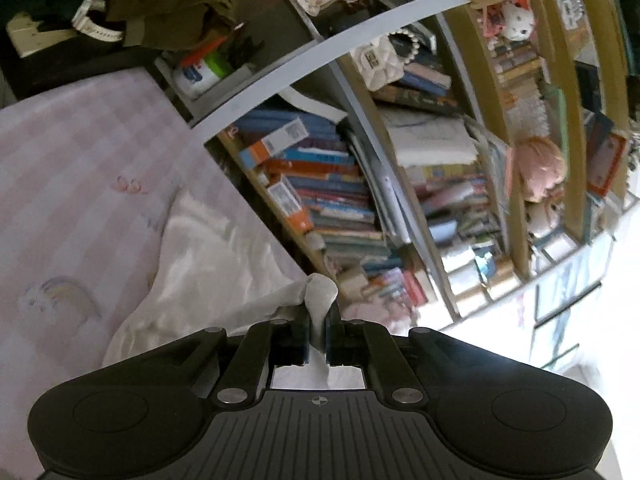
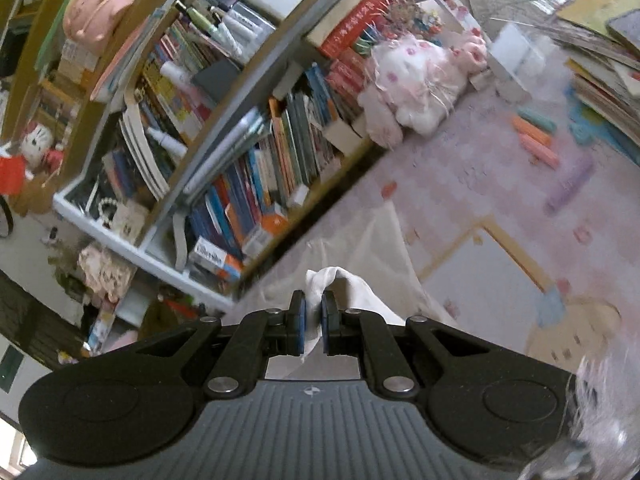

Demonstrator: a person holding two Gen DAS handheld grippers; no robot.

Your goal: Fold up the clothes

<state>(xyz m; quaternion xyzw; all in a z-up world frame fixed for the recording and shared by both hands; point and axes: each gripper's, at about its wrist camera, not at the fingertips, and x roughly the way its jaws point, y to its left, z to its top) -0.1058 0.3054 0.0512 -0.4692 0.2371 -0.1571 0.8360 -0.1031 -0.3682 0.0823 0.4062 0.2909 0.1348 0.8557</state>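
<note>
You are holding the thin white fabric garment lifted over the pink checked bed sheet, both the left gripper and the right gripper pinching its edge, so keep both corners level and taut.

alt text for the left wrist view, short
The left claw is shut on a bunched edge of a white garment, which trails down onto a pink checked bedsheet. Behind the bed stands a crowded bookshelf packed with books and plush toys.
</note>
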